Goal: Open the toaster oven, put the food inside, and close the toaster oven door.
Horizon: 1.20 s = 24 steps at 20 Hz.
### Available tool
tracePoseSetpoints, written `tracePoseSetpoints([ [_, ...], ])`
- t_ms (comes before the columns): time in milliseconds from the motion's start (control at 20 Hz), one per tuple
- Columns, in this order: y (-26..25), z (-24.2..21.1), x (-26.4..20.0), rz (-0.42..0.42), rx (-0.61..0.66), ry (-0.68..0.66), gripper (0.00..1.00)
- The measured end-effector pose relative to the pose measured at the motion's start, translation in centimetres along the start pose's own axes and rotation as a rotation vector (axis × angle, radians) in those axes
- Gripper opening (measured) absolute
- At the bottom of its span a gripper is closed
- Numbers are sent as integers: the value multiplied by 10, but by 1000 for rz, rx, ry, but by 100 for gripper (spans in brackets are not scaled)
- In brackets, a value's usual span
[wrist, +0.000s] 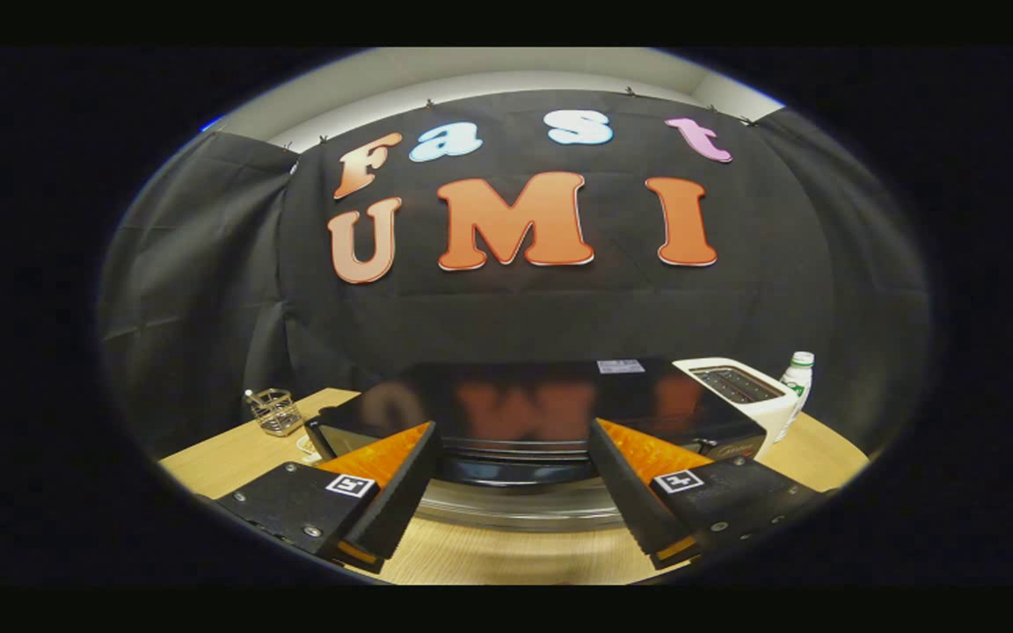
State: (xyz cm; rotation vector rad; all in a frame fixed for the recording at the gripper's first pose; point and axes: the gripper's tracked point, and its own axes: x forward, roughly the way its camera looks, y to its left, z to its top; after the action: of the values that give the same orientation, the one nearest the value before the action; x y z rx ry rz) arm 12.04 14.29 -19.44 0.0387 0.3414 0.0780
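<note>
One toaster oven [515, 413], dark and glossy, sits just ahead of the jaws, its top reflecting the wall. Its front edge spans the gap between them, with a pale metal band [515, 505] blurred below it. The gripper [513, 479] has its jaws spread wide, gripping nothing. One white toaster [748, 391] stands beyond the right jaw, touching or just beside the oven's right end; I cannot tell which. One white bottle with a green label [795, 382] stands just past that toaster. One small wire basket [274, 411] sits beyond the left jaw, apart from the oven. Open room: bare light-wood counter [225, 457] left of the oven and below the jaws. Black cloth wall behind all of it.
</note>
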Motion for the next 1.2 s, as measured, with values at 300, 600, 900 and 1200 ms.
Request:
tracePoseSetpoints([
  [300,4,-7,-11,-5,10,-19,93],
  [600,8,-20,-52,66,-19,-7,84],
  [900,13,-58,-102,130,-65,116,82],
  [1200,12,-129,-125,178,72,371,82],
])
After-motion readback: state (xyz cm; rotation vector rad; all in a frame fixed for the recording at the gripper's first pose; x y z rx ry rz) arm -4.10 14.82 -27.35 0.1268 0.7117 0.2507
